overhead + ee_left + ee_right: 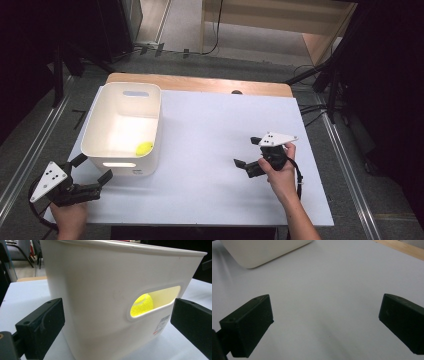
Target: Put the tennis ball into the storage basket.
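Nearest you, your left gripper (95, 169) and right gripper (248, 151) hover with jaws spread, grasping nothing. Beyond, the tennis ball (145, 148) already lies inside the white bin (150, 165), near its front wall; apparently little remains.

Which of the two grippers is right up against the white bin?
The left gripper, its open jaws at the white bin's near corner by the handle slot. The right gripper hangs open over bare table, well apart from it.
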A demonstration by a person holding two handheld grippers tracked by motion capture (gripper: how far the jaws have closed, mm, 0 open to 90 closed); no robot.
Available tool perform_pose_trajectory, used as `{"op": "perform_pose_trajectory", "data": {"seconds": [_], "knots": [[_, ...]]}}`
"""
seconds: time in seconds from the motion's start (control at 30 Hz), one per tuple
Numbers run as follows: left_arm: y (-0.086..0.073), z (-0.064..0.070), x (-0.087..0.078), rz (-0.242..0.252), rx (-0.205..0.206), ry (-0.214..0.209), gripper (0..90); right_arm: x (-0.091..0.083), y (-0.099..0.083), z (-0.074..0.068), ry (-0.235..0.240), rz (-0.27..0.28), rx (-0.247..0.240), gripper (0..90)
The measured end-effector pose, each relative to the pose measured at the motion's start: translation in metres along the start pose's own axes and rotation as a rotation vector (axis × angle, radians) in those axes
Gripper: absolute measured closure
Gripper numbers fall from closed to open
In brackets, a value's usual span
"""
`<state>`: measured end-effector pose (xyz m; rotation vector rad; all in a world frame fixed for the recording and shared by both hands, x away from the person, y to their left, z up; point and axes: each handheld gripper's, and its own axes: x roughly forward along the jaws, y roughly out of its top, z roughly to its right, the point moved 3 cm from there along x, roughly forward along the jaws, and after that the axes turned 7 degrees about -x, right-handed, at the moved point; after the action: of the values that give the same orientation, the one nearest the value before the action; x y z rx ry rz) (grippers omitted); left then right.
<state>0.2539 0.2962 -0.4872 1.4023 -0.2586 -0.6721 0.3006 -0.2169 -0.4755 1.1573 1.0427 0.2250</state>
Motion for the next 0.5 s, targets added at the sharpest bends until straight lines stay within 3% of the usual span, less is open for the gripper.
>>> {"op": "perform_pose_trajectory", "data": {"seconds": [0.5], "knots": [[0.0,0.0,0.001,-0.006,0.005,0.008,0.0,-0.022,-0.029,0.009,-0.032,0.067,0.049,0.0]]}}
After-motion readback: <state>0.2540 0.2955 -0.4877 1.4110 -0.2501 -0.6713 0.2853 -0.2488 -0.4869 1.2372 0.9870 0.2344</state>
